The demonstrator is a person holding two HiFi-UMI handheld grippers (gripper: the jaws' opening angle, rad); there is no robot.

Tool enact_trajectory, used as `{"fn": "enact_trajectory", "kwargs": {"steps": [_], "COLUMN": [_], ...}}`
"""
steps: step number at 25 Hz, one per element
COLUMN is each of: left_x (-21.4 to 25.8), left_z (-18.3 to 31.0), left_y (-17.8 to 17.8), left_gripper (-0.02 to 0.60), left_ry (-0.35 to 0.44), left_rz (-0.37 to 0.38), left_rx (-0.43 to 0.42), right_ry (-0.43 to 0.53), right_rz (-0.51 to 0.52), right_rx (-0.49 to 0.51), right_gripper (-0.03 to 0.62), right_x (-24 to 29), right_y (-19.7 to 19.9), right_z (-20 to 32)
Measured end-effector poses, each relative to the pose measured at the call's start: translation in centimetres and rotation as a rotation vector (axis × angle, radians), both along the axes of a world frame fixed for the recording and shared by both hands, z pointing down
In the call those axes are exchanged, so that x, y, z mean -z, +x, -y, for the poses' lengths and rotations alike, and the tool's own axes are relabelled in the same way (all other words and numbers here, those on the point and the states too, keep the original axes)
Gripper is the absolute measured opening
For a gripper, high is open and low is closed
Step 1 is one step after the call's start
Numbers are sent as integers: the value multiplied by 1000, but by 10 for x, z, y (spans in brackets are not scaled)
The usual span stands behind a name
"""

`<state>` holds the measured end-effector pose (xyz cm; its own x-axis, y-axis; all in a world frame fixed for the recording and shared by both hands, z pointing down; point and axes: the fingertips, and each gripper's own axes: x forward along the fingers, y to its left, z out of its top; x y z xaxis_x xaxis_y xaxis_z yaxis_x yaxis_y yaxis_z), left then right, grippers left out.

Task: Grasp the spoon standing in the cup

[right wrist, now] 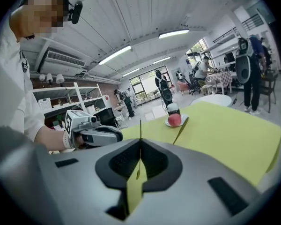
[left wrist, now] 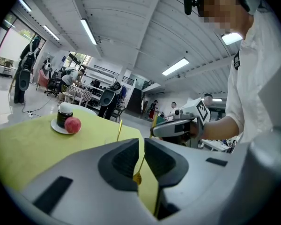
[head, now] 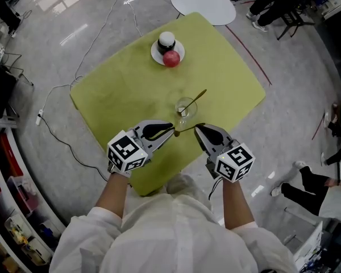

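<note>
A clear glass cup (head: 185, 108) stands on the green table (head: 119, 90), and a gold spoon (head: 198, 97) leans in it with its handle pointing to the far right. A second gold spoon (head: 184, 131) hangs level just in front of the cup, held at both ends. My left gripper (head: 171, 131) is shut on its bowl (left wrist: 137, 177). My right gripper (head: 198, 127) is shut on its thin handle (right wrist: 140, 131). In the left gripper view the cup's spoon (left wrist: 118, 131) stands beyond the jaws.
At the table's far side a white saucer (head: 159, 54) carries a dark jar with a white lid (head: 166, 41) and a red apple (head: 171, 59). A round white table (head: 203, 3) stands beyond. Cables run over the floor at left, and people stand at right.
</note>
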<state>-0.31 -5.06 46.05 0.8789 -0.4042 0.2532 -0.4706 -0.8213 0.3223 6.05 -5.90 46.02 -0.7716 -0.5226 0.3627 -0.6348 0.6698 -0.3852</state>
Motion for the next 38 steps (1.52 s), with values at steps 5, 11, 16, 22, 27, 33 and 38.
{"fn": "enact_trajectory", "kwargs": {"steps": [5,11,16,22,27,33,38], "left_x": [-3,-10,-13,-16,-17,-18,-18], "left_z": [-3,-7,-8,-8,-7,-7,-7], "left_y": [2,6,10,12,14,15,16], "left_gripper": [38,37,35,35,35,35,35], "left_ry": [-3,-11,-20,-30,-34,-39,-38], "left_rz": [10,36,39,41,44,44,43], "left_rx": [-11,-25,-30,-32,-34,-34,-36], "right_ry": [-92,-135,-151,-193,-244,-302,-330], "right_rz": [17,-18,-36,-23,-11,-45,-124], "right_rx": [-16,-8,-12,-43,-75,-101,-127], "right_gripper": [8,8,9,11,12,17,42], "right_x": [-30,-55,-65,-76,-85,-97,-110], "right_y": [6,8,12,22,29,36,43], "right_z": [-2,1,8,17,23,30,33]}}
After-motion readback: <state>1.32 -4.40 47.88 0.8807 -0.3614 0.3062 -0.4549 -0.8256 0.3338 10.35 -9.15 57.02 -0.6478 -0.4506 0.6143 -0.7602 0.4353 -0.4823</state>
